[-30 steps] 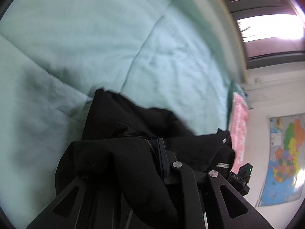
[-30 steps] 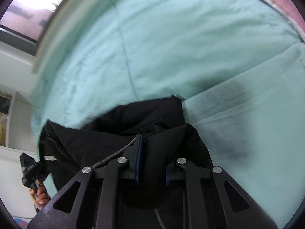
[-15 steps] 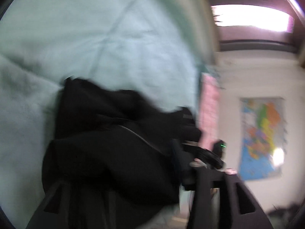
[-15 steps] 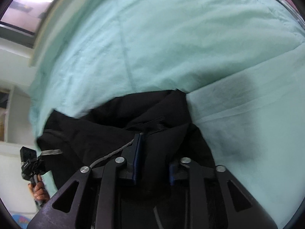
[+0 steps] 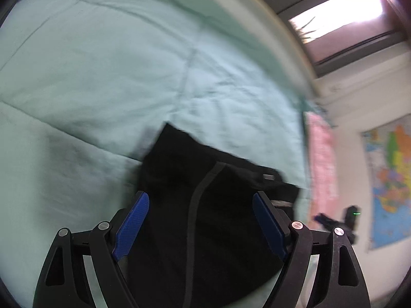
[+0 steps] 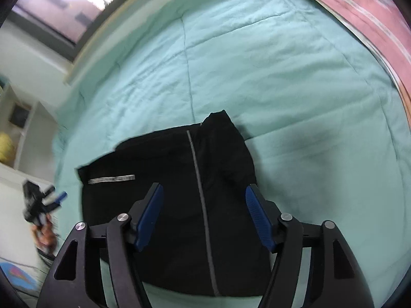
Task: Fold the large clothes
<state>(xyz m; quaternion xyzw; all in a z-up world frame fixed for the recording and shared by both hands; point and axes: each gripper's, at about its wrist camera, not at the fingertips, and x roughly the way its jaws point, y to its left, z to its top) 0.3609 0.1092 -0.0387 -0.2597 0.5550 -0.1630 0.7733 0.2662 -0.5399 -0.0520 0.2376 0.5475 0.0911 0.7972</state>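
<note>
A black garment (image 6: 179, 205) lies folded into a compact, roughly rectangular bundle on a mint-green quilt (image 6: 257, 64) that covers the bed. A thin grey stripe (image 6: 203, 205) runs down the bundle from its far edge toward the near one, and a small pale label (image 6: 111, 179) sits on the cloth to the left of that stripe. In the left wrist view the same garment (image 5: 205, 218) shows as a dark heap with the stripe (image 5: 195, 205) curving down its middle, though this picture is blurred.

The right gripper (image 6: 203, 192) hangs above the garment with its blue pads spread wide to either side of the stripe; its jaws have just been opening, and nothing is pinched between them, the cloth lying flat on the quilt below. The left gripper (image 5: 200, 200) is likewise spread wide over the garment, its jaws having just opened too, with no cloth caught between the blue pads.

Left of the garment in the right wrist view, off the edge of the quilt, the left gripper (image 6: 38, 202) appears small and blurred with a hand beneath it. In the left wrist view the right gripper (image 5: 341, 220) shows to the right of the garment, in front of a colourful wall map (image 5: 390, 184). A pink cloth (image 5: 321, 159) hangs between the quilt and that map. A bright window (image 5: 339, 18) stands beyond the quilt's far edge.
</note>
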